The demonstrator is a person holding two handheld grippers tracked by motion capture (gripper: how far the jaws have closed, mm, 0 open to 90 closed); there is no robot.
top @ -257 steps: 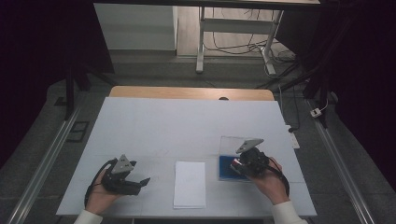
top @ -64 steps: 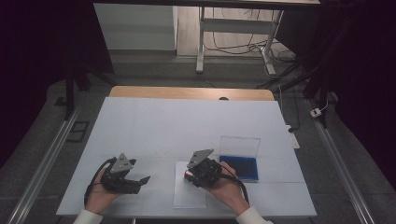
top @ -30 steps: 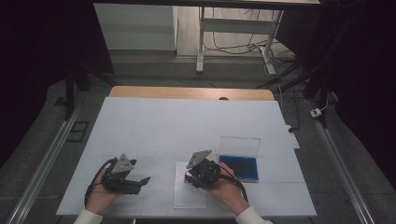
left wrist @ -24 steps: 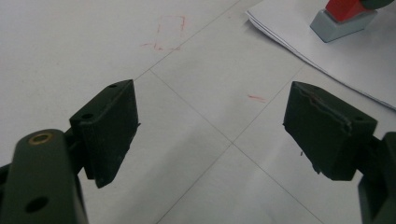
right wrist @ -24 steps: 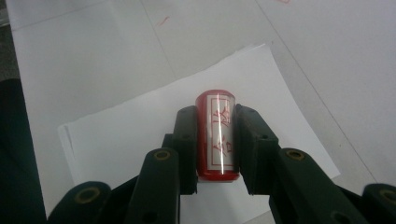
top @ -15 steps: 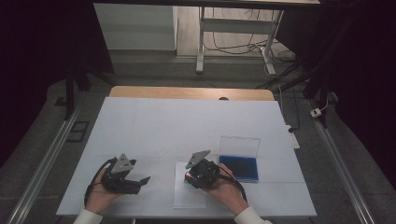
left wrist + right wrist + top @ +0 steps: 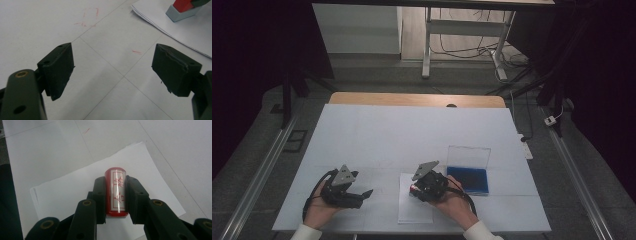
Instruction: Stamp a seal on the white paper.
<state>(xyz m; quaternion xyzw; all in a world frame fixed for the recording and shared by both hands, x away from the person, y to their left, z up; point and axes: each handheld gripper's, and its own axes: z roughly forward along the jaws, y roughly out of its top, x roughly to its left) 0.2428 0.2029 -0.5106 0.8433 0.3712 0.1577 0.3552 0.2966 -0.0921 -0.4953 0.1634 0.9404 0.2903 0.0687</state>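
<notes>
My right gripper (image 7: pixel 116 191) is shut on a red stamp (image 7: pixel 115 192) with a white label of red characters. It holds the stamp over the white sheet of paper (image 7: pixel 75 192); in the high view the right gripper (image 7: pixel 424 184) sits at the paper's (image 7: pixel 412 210) upper right part. From the left gripper view the stamp's grey base and red body (image 7: pixel 181 8) rest on or just above the paper (image 7: pixel 180 27). My left gripper (image 7: pixel 115 68) is open over bare table, left of the paper, also seen in the high view as the left gripper (image 7: pixel 357 192).
An open blue ink pad case (image 7: pixel 468 179) with a clear lid (image 7: pixel 468 156) stands just right of the right hand. The white table top (image 7: pixel 412 135) stretches far ahead. Faint red marks (image 7: pixel 86 17) show on the table near the left gripper.
The right gripper went from the ink pad leftward to the paper with the stamp, then shifted only slightly in the last second. The left gripper has stayed still.
</notes>
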